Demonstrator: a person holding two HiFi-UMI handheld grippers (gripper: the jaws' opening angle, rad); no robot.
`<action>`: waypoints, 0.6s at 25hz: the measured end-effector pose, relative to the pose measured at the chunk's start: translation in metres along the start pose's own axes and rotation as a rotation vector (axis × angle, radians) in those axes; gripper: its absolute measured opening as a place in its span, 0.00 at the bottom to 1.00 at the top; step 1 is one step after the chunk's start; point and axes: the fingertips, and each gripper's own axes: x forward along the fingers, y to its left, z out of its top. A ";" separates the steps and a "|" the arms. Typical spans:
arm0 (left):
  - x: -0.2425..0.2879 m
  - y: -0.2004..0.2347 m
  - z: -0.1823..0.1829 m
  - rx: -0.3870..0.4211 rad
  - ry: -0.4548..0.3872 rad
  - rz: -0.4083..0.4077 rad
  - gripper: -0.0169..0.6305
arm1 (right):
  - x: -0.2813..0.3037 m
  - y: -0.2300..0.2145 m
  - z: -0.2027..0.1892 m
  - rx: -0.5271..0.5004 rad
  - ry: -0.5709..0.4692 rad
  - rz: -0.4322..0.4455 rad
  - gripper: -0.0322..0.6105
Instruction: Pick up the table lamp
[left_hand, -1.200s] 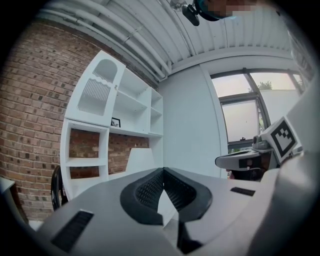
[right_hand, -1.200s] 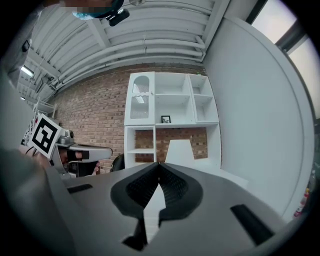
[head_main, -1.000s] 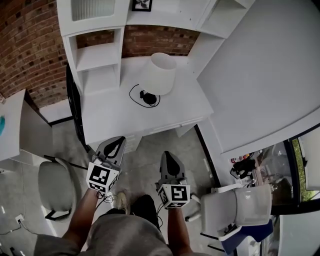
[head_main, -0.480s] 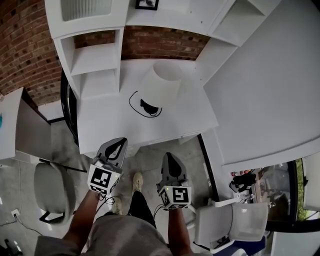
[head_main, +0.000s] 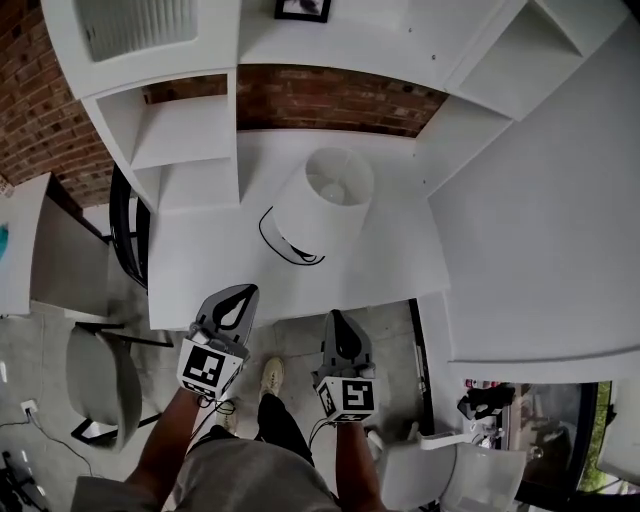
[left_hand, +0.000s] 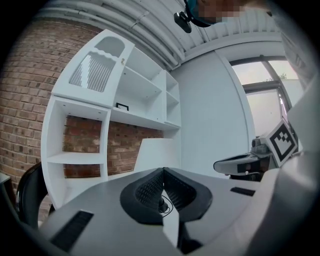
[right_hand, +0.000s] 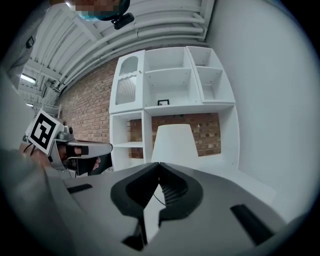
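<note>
Nothing of the pick-up has been accomplished yet; only the approach is in hand. Well short of the lamp and on its near left, the left tongs (head_main: 243, 292) are held at about the near edge of the bench (head_main: 190, 270). In the left gripper view they are seen clenched tip to tip, with nothing caught between them.

The table lamp (head_main: 322, 203) is found standing upright on the bench, untouched. Its white shade is seen from above, with the bulb visible inside. A black cord (head_main: 272, 238) lies looped on the bench at the lamp's near left side, and the base is largely hidden under the shade. A white shelf unit (head_main: 180, 130) stands to the lamp's left and a brick wall (head_main: 320, 100) runs behind it.

On the lamp's near side, a little to the right of the left tongs and likewise well apart from the shade, the right tongs (head_main: 332, 318) are pointed toward it. They too are clenched on nothing, as the right gripper view shows.

Nearly everything is judged to be left. The gap to the lamp has to be closed and at least one pair of tongs released. A hold then has to be taken — probably below the shade, on a stem or base that cannot be made out here — and the lamp raised clear of the bench with the cord allowed for.
</note>
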 end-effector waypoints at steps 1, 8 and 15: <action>0.007 0.003 -0.002 0.000 0.005 0.007 0.03 | 0.008 -0.004 -0.001 0.003 0.001 0.011 0.08; 0.050 0.018 -0.021 -0.003 0.040 0.070 0.03 | 0.054 -0.028 -0.013 0.003 0.018 0.086 0.08; 0.080 0.022 -0.030 -0.020 0.036 0.083 0.03 | 0.086 -0.045 -0.029 0.009 0.018 0.128 0.08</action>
